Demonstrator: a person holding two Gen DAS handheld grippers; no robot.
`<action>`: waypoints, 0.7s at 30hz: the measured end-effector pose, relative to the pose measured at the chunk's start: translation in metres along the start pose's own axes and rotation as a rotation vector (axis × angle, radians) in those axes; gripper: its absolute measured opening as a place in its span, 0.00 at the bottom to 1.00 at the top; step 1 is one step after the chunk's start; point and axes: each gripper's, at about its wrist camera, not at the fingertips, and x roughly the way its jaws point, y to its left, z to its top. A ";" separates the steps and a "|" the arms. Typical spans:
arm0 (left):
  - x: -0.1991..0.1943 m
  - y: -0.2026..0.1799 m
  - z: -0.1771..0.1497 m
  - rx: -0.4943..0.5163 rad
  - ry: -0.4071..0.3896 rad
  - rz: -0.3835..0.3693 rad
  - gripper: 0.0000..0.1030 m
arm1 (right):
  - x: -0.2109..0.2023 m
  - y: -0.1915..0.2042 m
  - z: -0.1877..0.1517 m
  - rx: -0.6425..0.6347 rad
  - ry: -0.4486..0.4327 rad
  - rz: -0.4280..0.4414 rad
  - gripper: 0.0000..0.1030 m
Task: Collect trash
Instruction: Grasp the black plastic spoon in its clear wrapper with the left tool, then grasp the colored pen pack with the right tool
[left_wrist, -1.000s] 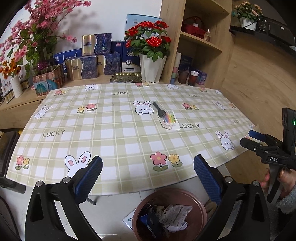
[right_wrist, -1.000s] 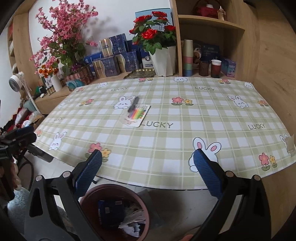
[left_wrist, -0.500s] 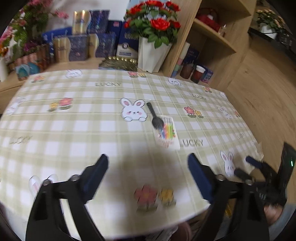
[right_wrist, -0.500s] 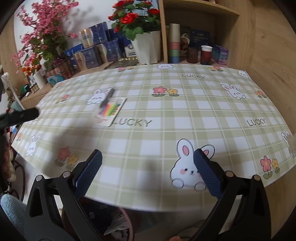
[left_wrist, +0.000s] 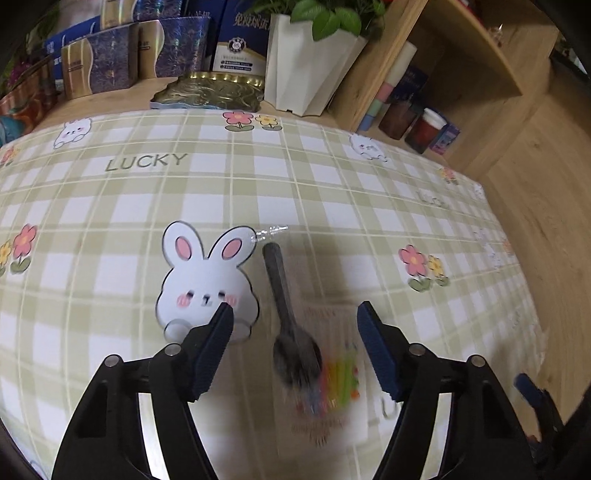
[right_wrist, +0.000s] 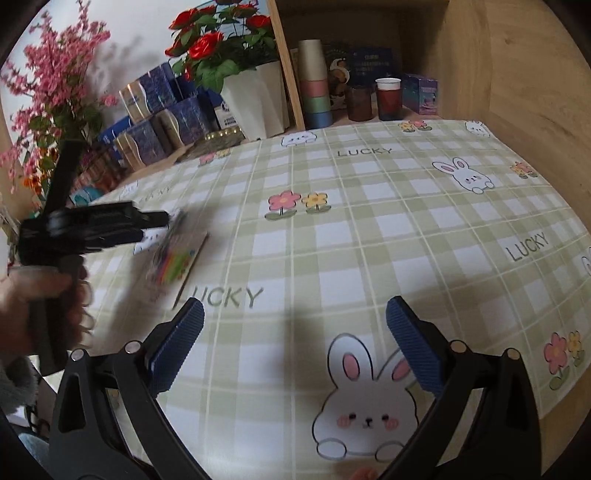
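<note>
Fingers of the left gripper (left_wrist: 295, 325) are spread wide with nothing between the pads, poised just above the counter (left_wrist: 332, 184) and straddling the trash. A black plastic spoon (left_wrist: 286, 314) lies flat with its bowl nearest the camera, resting on a clear packet of coloured strips (left_wrist: 332, 373). The spoon's long axis runs away from the fingers, nearly in line with the reach and leaning a little to the left — so the two pads sit on either side of it, across its narrow width. The packet lies slightly right of centre, close to the right-hand pad.

Right gripper (right_wrist: 293, 339) is likewise splayed and holding nothing, over a printed rabbit, with the trash well off to its left. In its view the left gripper (right_wrist: 155, 221) is already upon the packet (right_wrist: 173, 258) — the left hand is plainly the nearer one, and I judge the pickup to be its job.
</note>
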 end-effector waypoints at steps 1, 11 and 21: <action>0.005 -0.001 0.002 0.007 -0.001 0.021 0.60 | 0.001 0.000 0.002 0.004 -0.008 0.013 0.95; 0.008 0.012 0.008 0.001 -0.007 0.028 0.02 | 0.014 0.003 0.009 0.019 0.030 0.017 0.95; -0.068 0.061 -0.016 -0.011 -0.098 0.015 0.02 | 0.051 0.058 0.021 -0.035 0.144 0.054 0.94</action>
